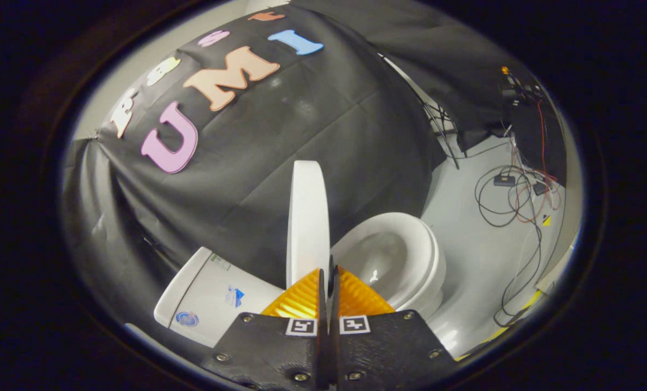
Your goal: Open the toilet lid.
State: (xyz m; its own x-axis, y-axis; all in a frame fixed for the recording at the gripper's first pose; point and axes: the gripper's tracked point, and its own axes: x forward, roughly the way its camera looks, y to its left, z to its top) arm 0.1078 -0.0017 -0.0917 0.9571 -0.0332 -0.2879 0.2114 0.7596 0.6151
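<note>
The hand-held gripper (329, 277) has its fingers closed together, gripping nothing. The toilet lid (307, 217) stands raised just ahead of the fingertips, edge-on, its long axis upright. The bowl (394, 255) lies open to its right.

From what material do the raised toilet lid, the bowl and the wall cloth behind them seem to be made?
The toilet lid, standing upright just ahead of the shut gripper, looks like smooth white plastic: thin, even, softly shiny. The bowl looks like glazed ceramic, judging by its thick rim and bright highlights, though plastic cannot be excluded. The wall cloth seems a thin black fabric with a slight sheen, as its folds and creases suggest.
</note>
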